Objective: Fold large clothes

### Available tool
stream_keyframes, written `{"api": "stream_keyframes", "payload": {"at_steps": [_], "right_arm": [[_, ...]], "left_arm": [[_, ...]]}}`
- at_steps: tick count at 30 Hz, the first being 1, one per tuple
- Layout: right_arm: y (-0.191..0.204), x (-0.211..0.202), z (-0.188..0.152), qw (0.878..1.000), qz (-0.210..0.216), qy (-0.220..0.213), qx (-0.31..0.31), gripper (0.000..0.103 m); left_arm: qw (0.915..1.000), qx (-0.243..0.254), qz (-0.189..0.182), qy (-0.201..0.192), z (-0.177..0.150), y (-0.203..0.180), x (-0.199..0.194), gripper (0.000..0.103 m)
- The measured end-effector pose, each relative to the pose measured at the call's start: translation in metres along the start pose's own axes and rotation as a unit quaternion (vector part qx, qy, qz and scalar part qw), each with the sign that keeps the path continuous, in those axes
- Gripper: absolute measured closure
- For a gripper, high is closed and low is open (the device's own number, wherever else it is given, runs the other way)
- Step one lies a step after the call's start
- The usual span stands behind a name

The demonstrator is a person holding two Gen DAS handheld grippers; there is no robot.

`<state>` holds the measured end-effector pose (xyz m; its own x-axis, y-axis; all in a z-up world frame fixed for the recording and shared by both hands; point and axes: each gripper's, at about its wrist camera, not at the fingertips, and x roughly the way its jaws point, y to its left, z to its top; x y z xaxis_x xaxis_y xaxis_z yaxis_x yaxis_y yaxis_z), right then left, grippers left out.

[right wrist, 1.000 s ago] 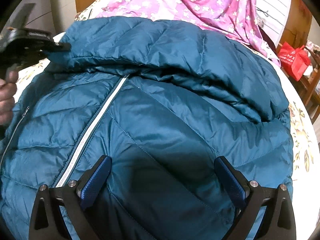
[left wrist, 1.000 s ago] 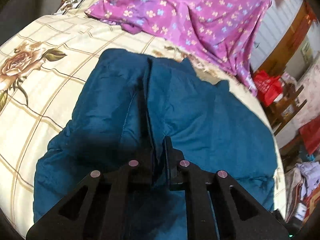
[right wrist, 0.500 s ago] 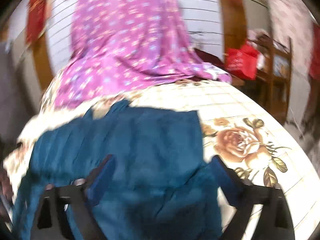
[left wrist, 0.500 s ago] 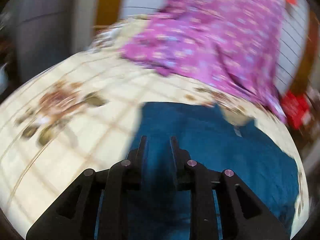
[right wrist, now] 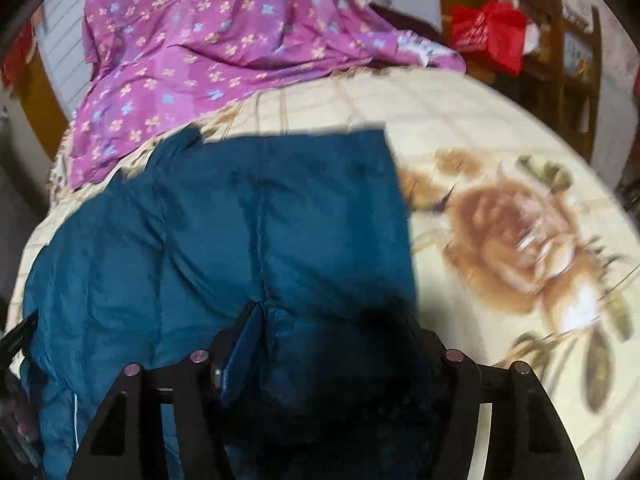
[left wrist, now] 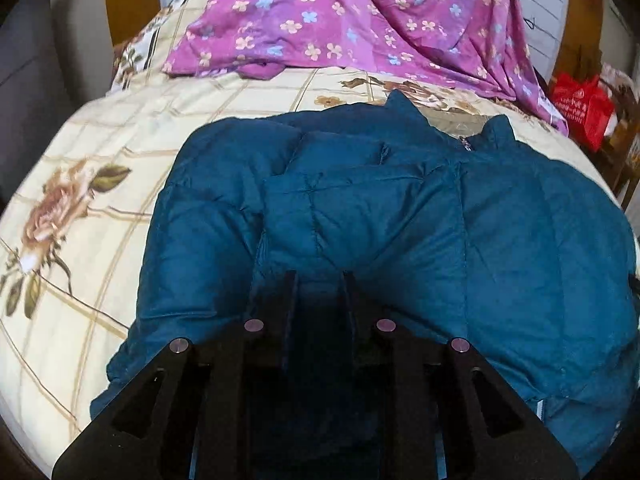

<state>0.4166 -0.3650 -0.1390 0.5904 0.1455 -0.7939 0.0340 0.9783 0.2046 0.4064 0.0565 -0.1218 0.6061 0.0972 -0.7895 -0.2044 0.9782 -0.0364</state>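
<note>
A teal puffer jacket (left wrist: 400,220) lies spread on the bed, collar and zip pull (left wrist: 464,142) at the far end, with a sleeve folded across its front. My left gripper (left wrist: 319,292) hovers low over the jacket's near part. Its jaws stand a narrow gap apart, with dark fabric below them and nothing clearly pinched. In the right wrist view the jacket (right wrist: 240,220) fills the left half. My right gripper (right wrist: 336,332) is at the jacket's right edge, its jaws closing around a bulge of fabric. Its blue left pad (right wrist: 244,344) touches a crease; the right finger is lost in shadow.
The bed has a cream sheet with rose prints (left wrist: 100,160) (right wrist: 500,220). A purple flowered cloth (left wrist: 360,20) (right wrist: 200,40) is heaped at the far end. A red bag (left wrist: 580,108) (right wrist: 488,36) and wooden furniture stand beyond the bed's right side. A hand (right wrist: 20,420) shows at lower left.
The left gripper, shut on a jacket fold before, now has its jaws slightly apart. The right gripper swung from over the zip front to the jacket's right edge, and its jaws narrowed.
</note>
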Motion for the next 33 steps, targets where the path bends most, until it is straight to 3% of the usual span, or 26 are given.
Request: {"api": "stream_keyframes", "payload": {"at_steps": [3,5,7,9,10,12,15,17,18,21,24,25,26,28,31,33], "right_arm": [[0.014,-0.026,0.026,0.997,0.018,-0.075,0.018,0.039],[0.030,-0.025,0.042,0.994,0.036,-0.099,0.016,0.038],[0.046,0.001,0.055,0.996,0.039,-0.077,0.010,0.033],[0.050,0.051,0.051,1.000,0.013,-0.001,0.008,0.031],[0.049,0.070,0.046,0.999,0.022,0.026,0.004,0.030],[0.050,0.072,0.043,1.000,0.016,0.013,-0.006,0.030],[0.062,0.060,0.052,0.999,-0.024,0.032,-0.015,0.031],[0.073,0.039,0.059,0.999,-0.036,0.001,-0.019,0.031],[0.089,0.019,0.061,0.999,-0.020,-0.033,-0.024,0.031],[0.138,-0.001,0.058,0.995,0.052,-0.061,-0.052,0.031],[0.188,0.017,0.043,0.990,0.088,-0.044,-0.098,0.015],[0.202,0.037,0.033,0.989,0.075,-0.016,-0.123,0.006],[0.212,0.064,0.019,0.988,0.049,0.024,-0.146,0.004],[0.210,0.066,0.008,0.988,0.041,0.004,-0.149,0.004],[0.197,0.045,0.012,0.989,0.070,0.010,-0.128,0.010],[0.182,0.011,0.010,0.990,0.075,-0.031,-0.114,0.010]], "left_arm": [[1.0000,-0.004,-0.004,0.002,-0.001,0.001,-0.005,0.083],[1.0000,0.000,-0.002,0.002,-0.003,0.000,-0.006,0.083],[1.0000,0.004,0.000,0.004,-0.005,-0.001,-0.007,0.082],[0.9999,0.008,0.003,0.011,-0.006,-0.002,-0.007,0.082],[0.9999,0.008,0.003,0.013,-0.005,-0.002,-0.006,0.082],[0.9999,0.007,0.002,0.014,-0.006,-0.002,-0.005,0.082],[0.9999,-0.001,0.000,0.015,-0.006,0.001,-0.007,0.082],[0.9998,-0.015,0.006,0.012,-0.006,0.003,-0.011,0.082],[0.9996,-0.026,0.010,0.011,-0.006,0.006,-0.014,0.083],[0.9992,-0.037,0.011,0.015,-0.007,0.009,-0.014,0.082],[0.9995,-0.016,0.026,0.011,-0.010,0.004,-0.013,0.077],[0.9994,-0.011,0.030,0.010,-0.011,0.002,-0.013,0.070],[0.9995,-0.009,0.029,0.010,-0.011,0.002,-0.013,0.069],[0.9994,-0.009,0.030,0.014,-0.011,0.002,-0.013,0.069],[0.9991,-0.028,0.030,0.014,-0.008,0.009,-0.019,0.069],[0.9984,-0.041,0.036,-0.011,-0.005,0.011,-0.035,0.069]]}}
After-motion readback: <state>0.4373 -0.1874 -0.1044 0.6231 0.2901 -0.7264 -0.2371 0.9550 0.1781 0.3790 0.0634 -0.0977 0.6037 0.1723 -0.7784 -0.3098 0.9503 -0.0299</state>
